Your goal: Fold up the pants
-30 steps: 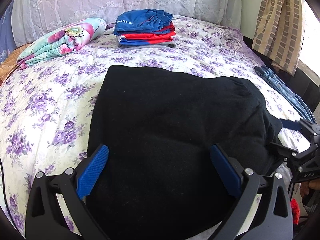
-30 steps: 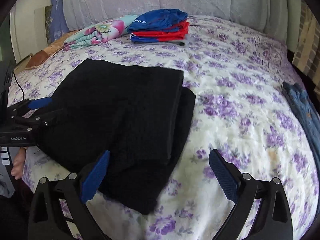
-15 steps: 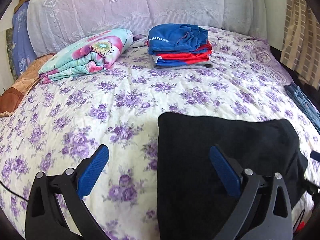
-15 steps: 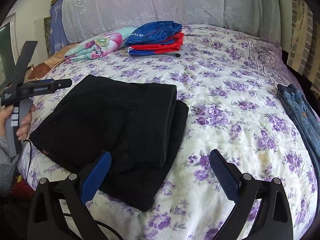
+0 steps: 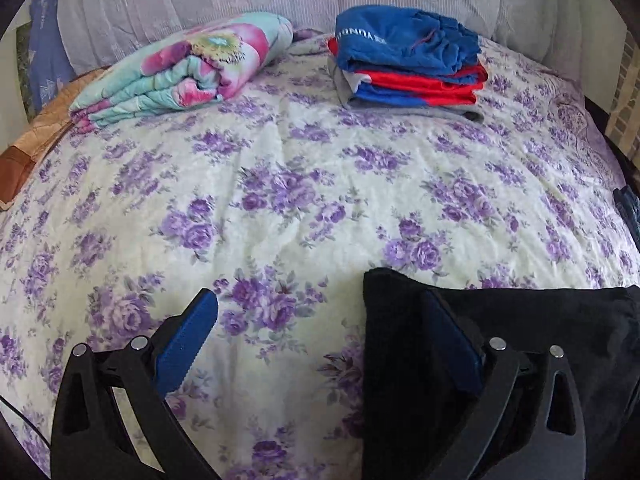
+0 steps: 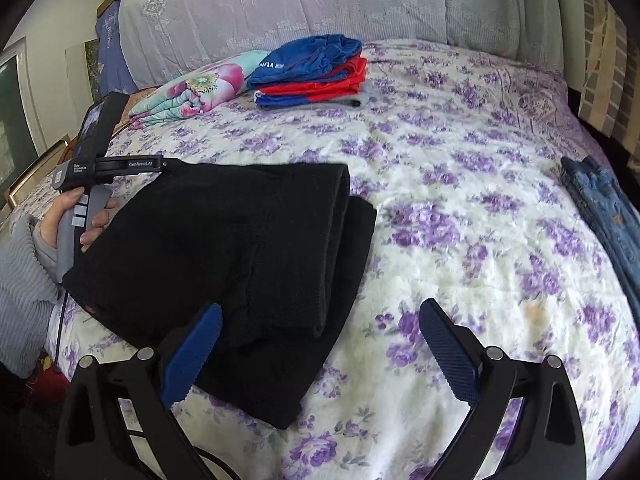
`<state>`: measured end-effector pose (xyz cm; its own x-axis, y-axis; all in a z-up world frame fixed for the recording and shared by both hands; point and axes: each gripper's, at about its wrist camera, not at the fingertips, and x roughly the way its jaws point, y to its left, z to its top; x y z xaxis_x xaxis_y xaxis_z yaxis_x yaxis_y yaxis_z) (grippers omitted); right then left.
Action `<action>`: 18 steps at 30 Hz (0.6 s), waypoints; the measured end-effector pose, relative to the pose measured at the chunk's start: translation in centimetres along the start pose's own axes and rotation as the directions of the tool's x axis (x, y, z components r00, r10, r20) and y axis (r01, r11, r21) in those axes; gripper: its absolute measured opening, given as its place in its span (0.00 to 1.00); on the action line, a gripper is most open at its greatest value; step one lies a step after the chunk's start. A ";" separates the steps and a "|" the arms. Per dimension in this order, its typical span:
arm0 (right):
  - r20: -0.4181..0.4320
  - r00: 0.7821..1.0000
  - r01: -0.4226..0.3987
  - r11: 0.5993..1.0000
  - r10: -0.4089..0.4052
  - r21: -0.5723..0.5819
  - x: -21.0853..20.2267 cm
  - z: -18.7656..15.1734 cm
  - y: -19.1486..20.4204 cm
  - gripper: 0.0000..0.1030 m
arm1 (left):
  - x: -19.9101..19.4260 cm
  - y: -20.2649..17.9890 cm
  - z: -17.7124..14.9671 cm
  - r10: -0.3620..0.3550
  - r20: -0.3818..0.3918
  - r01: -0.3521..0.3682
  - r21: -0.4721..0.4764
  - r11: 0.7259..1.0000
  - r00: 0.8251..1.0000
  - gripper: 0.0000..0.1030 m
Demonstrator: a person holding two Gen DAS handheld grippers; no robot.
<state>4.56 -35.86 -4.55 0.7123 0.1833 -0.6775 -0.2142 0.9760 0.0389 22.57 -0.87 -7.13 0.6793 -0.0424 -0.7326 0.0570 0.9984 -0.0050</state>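
Black pants point(image 6: 240, 256) folded, fold looks done.
Left gripper point(image 5: 320, 344) and right gripper point(image 6: 320, 344) both released beside them (stacking maybe left).

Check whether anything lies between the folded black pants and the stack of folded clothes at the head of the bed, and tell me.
Nothing visible does. Between the black pants and the stack of folded clothes there is only bare floral bedspread. The rolled floral blanket lies left of the stack, and the jeans at the bed's right edge.
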 end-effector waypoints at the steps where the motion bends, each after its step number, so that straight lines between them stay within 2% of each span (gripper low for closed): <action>1: 0.022 1.000 0.006 1.000 -0.005 -0.014 -0.2 0.4 0.4 0.96 | -0.8 -0.1 0.0 0.010 0.030 -0.010 0.005 1.000 1.000 0.96; 3: 0.056 0.998 -0.018 0.999 0.021 -0.040 -0.5 1.6 1.4 0.96 | -2.4 -0.4 0.1 0.001 0.074 -0.002 0.019 1.000 0.997 0.96; 7: 0.052 0.995 -0.075 0.991 0.081 -0.109 0.9 2.8 3.9 0.96 | -3.4 -0.7 -0.6 -0.009 0.076 0.007 0.028 1.000 0.997 0.96; 12: -0.015 0.996 -0.087 0.986 0.085 -0.140 3.6 1.8 5.4 0.96 | -2.5 -0.9 -2.0 0.015 0.044 -0.017 0.057 0.998 0.999 0.96; 16: 0.000 0.992 -0.128 0.989 0.129 -0.078 3.5 1.2 4.4 0.96 | -0.1 -0.9 -2.5 0.006 -0.037 -0.004 0.056 0.998 0.999 0.96; 18: 0.000 0.991 -0.133 0.989 0.133 -0.063 3.5 0.9 4.0 0.96 | 0.0 -0.6 -2.5 -0.009 -0.045 0.011 0.040 0.999 0.999 0.96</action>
<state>6.81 -31.16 -6.08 0.6777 0.3114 -0.6662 -0.3483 0.9338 0.0822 20.70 -1.40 -8.82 0.6455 -0.0499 -0.7621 0.0933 0.9955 0.0139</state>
